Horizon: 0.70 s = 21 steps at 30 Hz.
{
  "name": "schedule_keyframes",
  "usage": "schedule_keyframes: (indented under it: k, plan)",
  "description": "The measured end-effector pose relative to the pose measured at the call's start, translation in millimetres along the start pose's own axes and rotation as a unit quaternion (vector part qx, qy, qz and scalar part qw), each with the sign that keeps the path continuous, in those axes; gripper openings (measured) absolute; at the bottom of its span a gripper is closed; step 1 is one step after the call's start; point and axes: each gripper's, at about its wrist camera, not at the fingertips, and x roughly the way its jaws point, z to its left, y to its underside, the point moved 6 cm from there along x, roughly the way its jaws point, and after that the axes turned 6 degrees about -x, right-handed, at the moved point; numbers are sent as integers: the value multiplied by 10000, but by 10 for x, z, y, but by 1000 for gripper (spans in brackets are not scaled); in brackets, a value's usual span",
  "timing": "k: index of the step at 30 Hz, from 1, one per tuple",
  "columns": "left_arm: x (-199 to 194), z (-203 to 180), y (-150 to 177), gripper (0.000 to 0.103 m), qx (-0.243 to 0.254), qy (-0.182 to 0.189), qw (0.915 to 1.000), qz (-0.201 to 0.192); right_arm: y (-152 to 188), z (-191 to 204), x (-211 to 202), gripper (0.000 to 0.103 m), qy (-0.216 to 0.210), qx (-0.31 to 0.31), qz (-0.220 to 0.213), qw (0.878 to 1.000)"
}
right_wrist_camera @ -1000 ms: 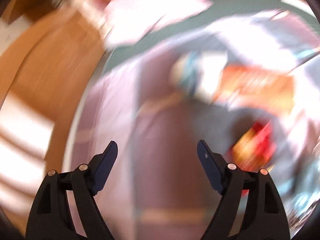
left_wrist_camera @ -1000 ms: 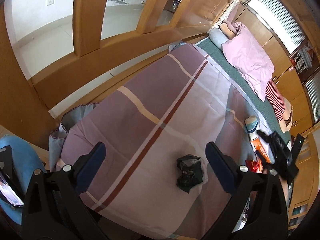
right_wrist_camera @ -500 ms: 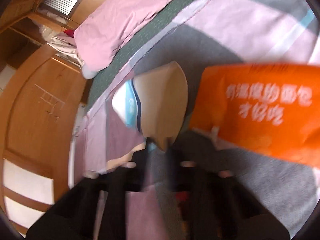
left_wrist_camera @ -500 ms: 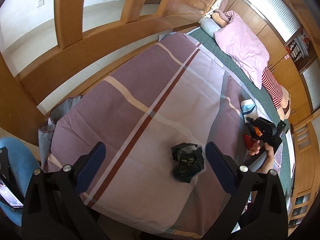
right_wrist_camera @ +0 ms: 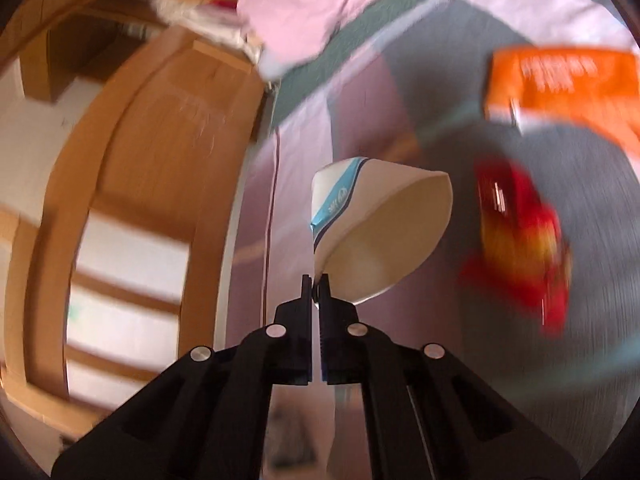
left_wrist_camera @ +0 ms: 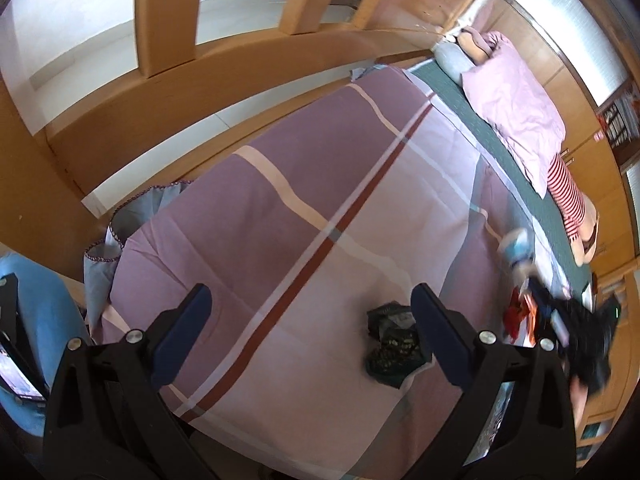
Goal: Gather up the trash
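My right gripper (right_wrist_camera: pixel 316 286) is shut on the rim of a squashed white paper cup with a blue band (right_wrist_camera: pixel 376 232) and holds it above the bed. The cup also shows blurred in the left wrist view (left_wrist_camera: pixel 516 246), with the right gripper (left_wrist_camera: pixel 568 320) below it. A red wrapper (right_wrist_camera: pixel 520 248) and an orange packet (right_wrist_camera: pixel 560 84) lie on the plaid sheet to the right. My left gripper (left_wrist_camera: pixel 310 320) is open and empty above the sheet. A crumpled dark green wrapper (left_wrist_camera: pixel 394 344) lies just inside its right finger (left_wrist_camera: pixel 436 328).
The bed has a purple plaid sheet (left_wrist_camera: pixel 300 184), a green blanket (left_wrist_camera: pixel 516 176) and a pink pillow (left_wrist_camera: pixel 520 108) at the far end. A wooden bed frame (left_wrist_camera: pixel 200 76) runs along the left. A blue chair (left_wrist_camera: pixel 36 320) stands at the near left.
My right gripper closed on the paper cup and lifted it off the bed, swinging left. My left gripper stayed open above the sheet, drifting slightly.
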Motion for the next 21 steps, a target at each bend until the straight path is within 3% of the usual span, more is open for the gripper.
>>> schedule_keyframes:
  k: [5, 6, 9, 12, 14, 15, 16, 18, 21]
  plan:
    - [2, 29, 25, 99, -7, 39, 10000, 75, 609, -21, -120, 5, 685, -245, 749, 9945]
    - [1, 34, 30, 99, -6, 44, 10000, 84, 714, -50, -122, 12, 842, -285, 913, 9918]
    - [-11, 70, 17, 99, -68, 43, 9999, 79, 998, -81, -151, 61, 1322, -538, 1391, 9799]
    - [-22, 110, 0, 99, -188, 75, 9997, 97, 988, 17, -295, 63, 2007, -1210, 1009, 9669]
    - [-15, 121, 2, 99, -223, 88, 9996, 125, 851, 151, -417, 72, 2657, -1888, 359, 9447]
    - [-9, 115, 10, 99, -224, 110, 9996, 160, 787, 251, -425, 83, 2806, -2269, 80, 9326]
    - [-6, 108, 24, 99, -220, 127, 9995, 185, 719, 352, -377, 87, 2912, -2677, -108, 9184]
    - [3, 95, 51, 99, -196, 160, 9994, 227, 629, 432, -141, 87, 3123, -3211, -24, 8941]
    - [34, 74, 88, 99, -121, 127, 9994, 288, 629, 205, 223, 87, 3242, -3125, 563, 8911]
